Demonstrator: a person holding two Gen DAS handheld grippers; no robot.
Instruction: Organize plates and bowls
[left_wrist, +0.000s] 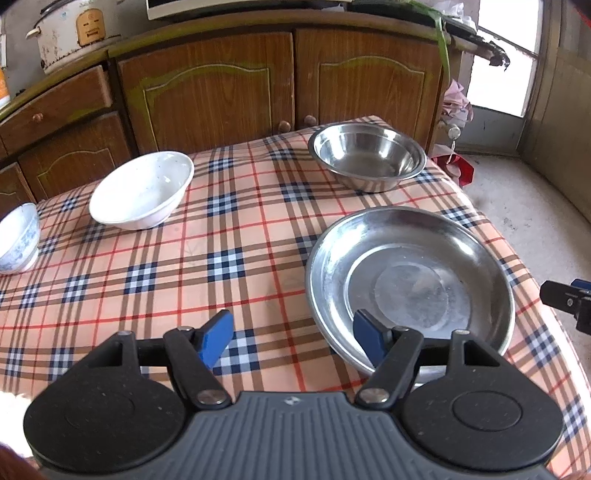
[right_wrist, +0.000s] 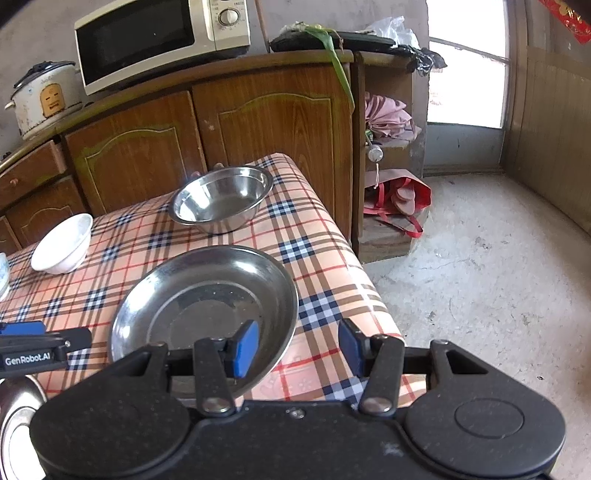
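Observation:
A wide steel plate (left_wrist: 410, 280) (right_wrist: 203, 302) lies on the checked tablecloth (left_wrist: 166, 280) near the front right corner. My left gripper (left_wrist: 293, 339) is open and straddles the plate's near left rim, one blue pad over the dish and one over the cloth. My right gripper (right_wrist: 297, 347) is open and straddles the plate's near right rim in the same way. No pad presses on the metal. Behind the plate stands a steel bowl (left_wrist: 365, 155) (right_wrist: 221, 195). A white bowl (left_wrist: 142, 188) (right_wrist: 62, 243) sits to the left, and a small blue-patterned bowl (left_wrist: 18, 236) at the far left.
Wooden cabinets (left_wrist: 258, 85) back the table, with a microwave (right_wrist: 159, 37) and a rice cooker (right_wrist: 44, 96) on top. The table's right edge drops to a concrete floor (right_wrist: 480, 277) with a red bag (right_wrist: 399, 199). A shiny metal object (right_wrist: 18, 424) shows at the lower left.

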